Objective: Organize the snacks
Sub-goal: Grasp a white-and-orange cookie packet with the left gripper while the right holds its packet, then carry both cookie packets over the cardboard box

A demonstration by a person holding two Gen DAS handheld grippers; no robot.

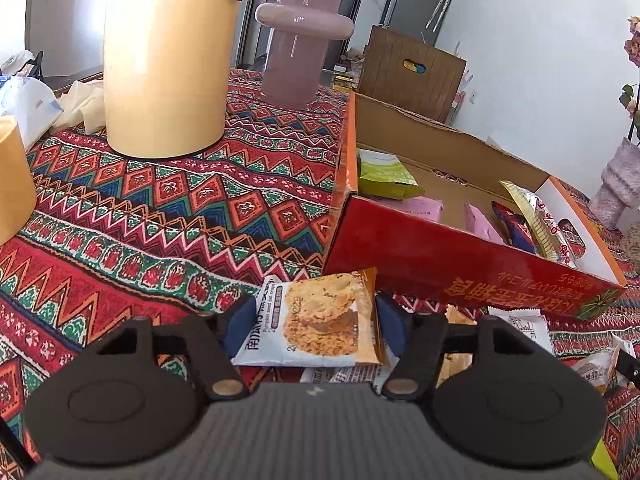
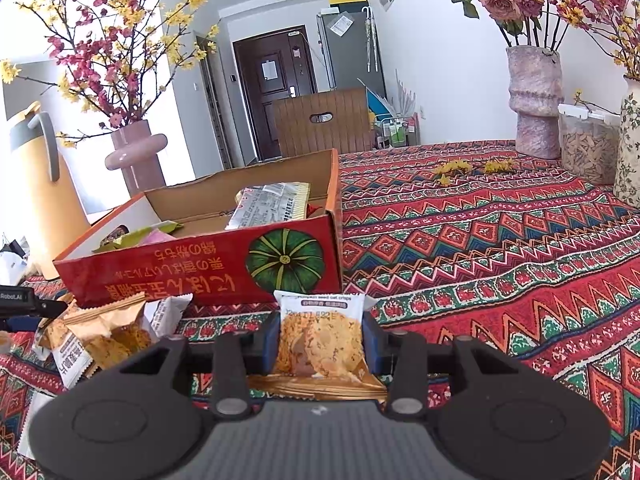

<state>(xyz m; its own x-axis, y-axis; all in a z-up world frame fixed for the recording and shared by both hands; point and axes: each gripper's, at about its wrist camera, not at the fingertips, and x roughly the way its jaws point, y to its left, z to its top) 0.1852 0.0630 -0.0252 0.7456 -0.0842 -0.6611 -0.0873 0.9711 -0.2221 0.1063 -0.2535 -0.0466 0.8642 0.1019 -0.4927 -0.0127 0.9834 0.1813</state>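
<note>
My left gripper is shut on an oat crisp packet, held just in front of the red cardboard box. My right gripper is shut on another oat crisp packet, held before the same box. The box holds several snack packs, among them a green one, pink ones and a silver one. Loose oat crisp packets lie on the cloth in front of the box, and also show in the left wrist view.
A patterned tablecloth covers the table. A yellow jug and a pink vase stand behind and left of the box. Vases and a clear container stand at the far right. A chair stands behind the table.
</note>
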